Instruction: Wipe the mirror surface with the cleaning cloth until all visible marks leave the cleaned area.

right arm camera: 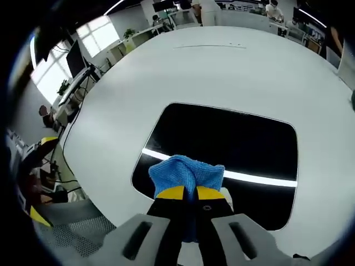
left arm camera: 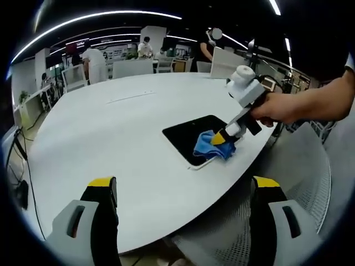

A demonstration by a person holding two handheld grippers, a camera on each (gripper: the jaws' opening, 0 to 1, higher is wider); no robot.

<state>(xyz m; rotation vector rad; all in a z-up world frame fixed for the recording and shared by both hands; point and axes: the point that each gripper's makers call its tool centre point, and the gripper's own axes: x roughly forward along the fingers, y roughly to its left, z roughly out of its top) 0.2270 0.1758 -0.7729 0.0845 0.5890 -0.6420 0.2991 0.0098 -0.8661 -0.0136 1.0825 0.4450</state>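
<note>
- We see a large white table (left arm camera: 111,138); the dark mirror (right arm camera: 233,138) lies flat on it, close to the near edge.
- A person's hand (left arm camera: 277,108) reaches in from the right of the left gripper view, holding the right gripper (left arm camera: 222,138) tilted down onto the mirror (left arm camera: 191,138).
- In the right gripper view, we see the right gripper (right arm camera: 190,192) with jaws narrowed, clamping the blue cloth (right arm camera: 186,172), which is bunched and pressed on the mirror's near part.
- The cloth (left arm camera: 213,147) sits at the mirror's near corner.
- The left gripper (left arm camera: 186,183) hangs over the table edge, well apart from the mirror, jaws spread wide, holding nothing.
</note>
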